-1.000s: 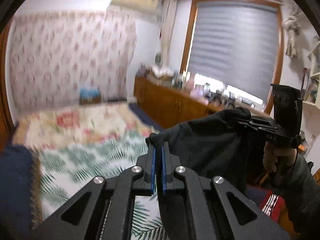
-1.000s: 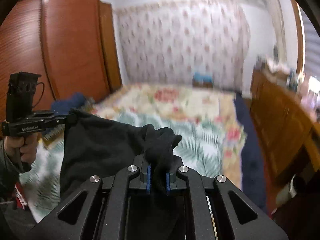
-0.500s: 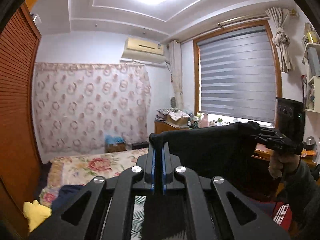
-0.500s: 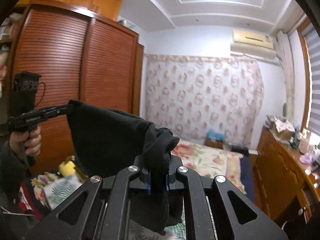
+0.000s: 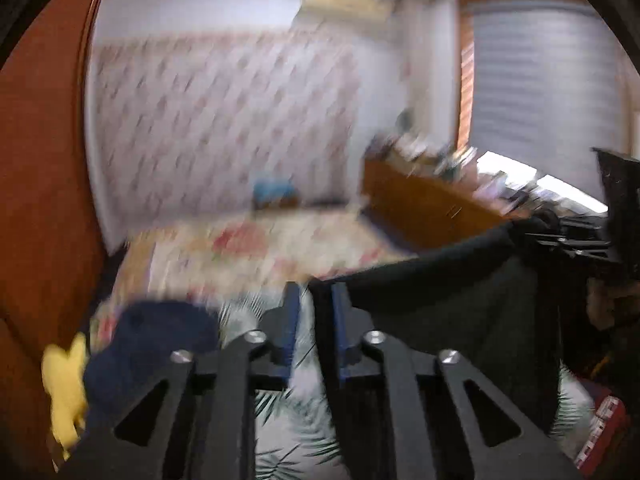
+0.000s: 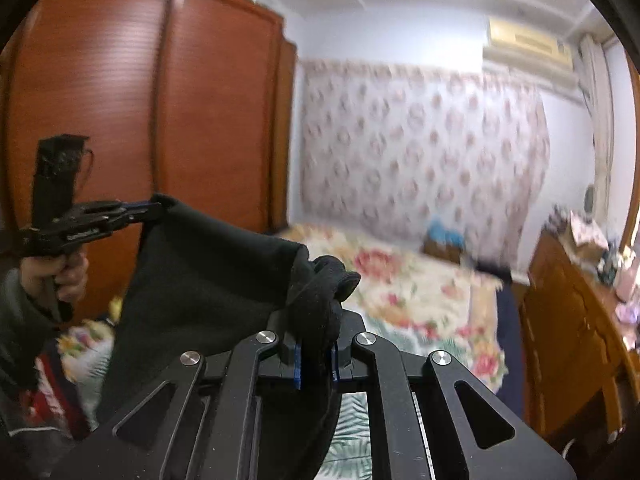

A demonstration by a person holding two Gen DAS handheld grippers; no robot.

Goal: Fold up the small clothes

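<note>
A black garment [image 5: 452, 312] hangs stretched in the air between my two grippers, above the bed. My left gripper [image 5: 315, 316] has its jaws slightly apart, with a corner of the cloth against the right finger; in the right wrist view the left gripper [image 6: 148, 209] still pinches that corner. My right gripper [image 6: 316, 354] is shut on a bunched corner of the black garment [image 6: 208, 280]; it shows in the left wrist view at the right [image 5: 560, 236]. The left wrist view is blurred by motion.
The bed [image 6: 404, 292] with floral and palm-leaf covers lies below. A navy garment [image 5: 148, 340] and a yellow item [image 5: 64, 380] lie at its left. A wooden wardrobe [image 6: 140, 112] stands left, a cluttered wooden dresser [image 6: 576, 320] right.
Both grippers have swung back down with the garment; the views went from ceiling to bed. The left jaws look wider apart than before.
</note>
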